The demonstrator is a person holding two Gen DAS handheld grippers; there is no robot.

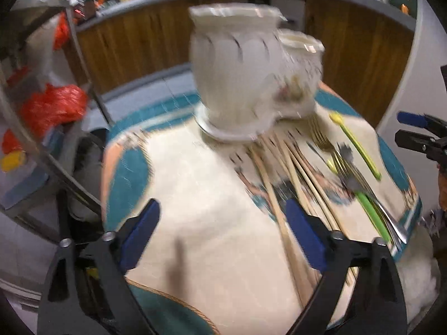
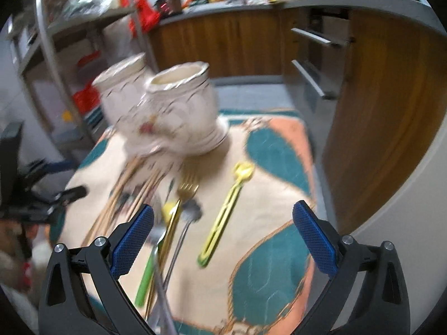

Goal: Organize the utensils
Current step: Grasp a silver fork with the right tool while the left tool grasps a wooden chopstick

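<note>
Patterned teal-and-cream tablecloth (image 2: pixel 268 273) bearing all items. Two cream ceramic jars (image 2: pixel 184 106) at far centre. Loose wooden chopsticks (image 1: pixel 282 184), forks and spoons (image 2: pixel 178 206) near right. Left gripper (image 1: pixel 223 240) and right gripper (image 2: pixel 223 240) both spread wide, empty. Risk: heavy blur, hurried approach, jars toppled.

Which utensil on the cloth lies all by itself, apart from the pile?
The yellow-green spoon. It lies alone on the cloth, right of the heap where the gold fork, chopsticks and other cutlery overlap.
</note>
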